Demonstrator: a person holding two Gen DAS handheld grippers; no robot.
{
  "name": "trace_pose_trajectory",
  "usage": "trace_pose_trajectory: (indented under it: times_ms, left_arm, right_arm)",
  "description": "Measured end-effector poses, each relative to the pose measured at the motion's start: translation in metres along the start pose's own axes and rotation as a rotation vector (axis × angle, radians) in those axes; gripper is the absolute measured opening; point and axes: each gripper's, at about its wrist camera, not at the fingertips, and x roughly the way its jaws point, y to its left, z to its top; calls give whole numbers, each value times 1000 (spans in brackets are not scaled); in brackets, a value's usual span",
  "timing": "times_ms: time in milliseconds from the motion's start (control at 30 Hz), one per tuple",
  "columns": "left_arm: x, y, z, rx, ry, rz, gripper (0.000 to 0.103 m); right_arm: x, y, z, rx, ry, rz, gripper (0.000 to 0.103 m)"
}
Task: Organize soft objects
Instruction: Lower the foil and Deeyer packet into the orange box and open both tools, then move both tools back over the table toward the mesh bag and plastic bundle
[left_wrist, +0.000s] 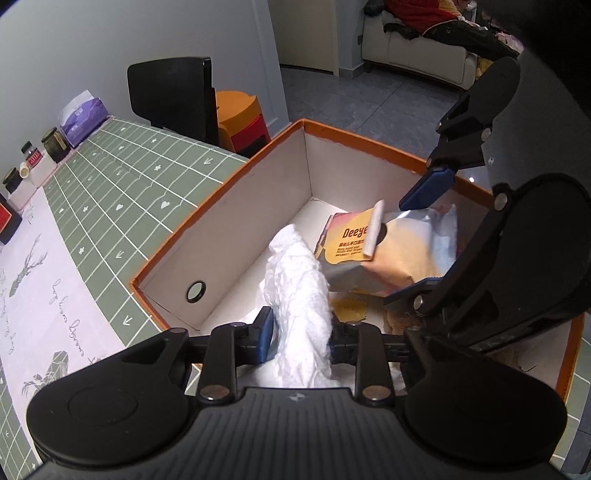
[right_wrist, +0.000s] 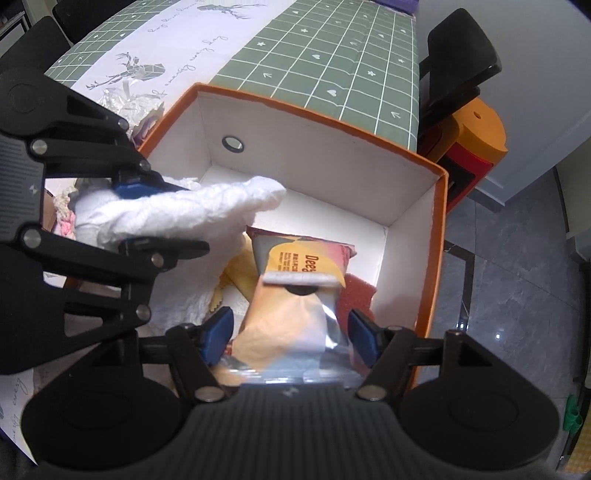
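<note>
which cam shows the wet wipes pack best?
Right wrist. The wet wipes pack lies straight ahead inside the orange box, its flap and printed label facing the camera between the right gripper jaws, which stand apart. The left wrist view shows the pack only obliquely, partly behind the right gripper.

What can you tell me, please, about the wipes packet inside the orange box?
The wipes packet is a soft foil pouch, orange and pink with silver edges, printed with "Dee..." lettering and a white flap seal lifted off a dark opening. It lies tilted inside the orange box, partly over a red sponge. The right gripper is open with one finger on each side of its near end; whether they touch it is unclear. The white cloth hangs beside it.
</note>
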Motion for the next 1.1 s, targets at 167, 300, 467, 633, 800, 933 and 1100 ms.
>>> trace_pose_trajectory:
  times_ms: [167,300,467,633,800,933,1100]
  left_arm:
    - [-25,3,-1,-16,-65,1,47]
    - [-43,4,0,-34,-110,-7,53]
    - [-65,-1,-5,-29,-136,12,54]
    - [-89,-3,-19,-33,-127,40,54]
    - [-112,1,-45,-59,-133,65,54]
    - [-131,8,-76,-120,-154,113,54]
    - [-152,17,-119,-215,-190,160,54]
  right_arm:
    - [-12,5,-1,-11,-21,-18,71]
    - [-22,12,-3,-28,-34,-45,74]
    - [-36,22,-8,-37,-47,-61,74]
    - [-56,39,-13,-34,-85,-74,74]
    - [-74,69,-20,-28,-156,-70,74]
    - [-86,104,-29,-51,-219,-52,74]
    - [-93,149,-40,-81,-277,-7,74]
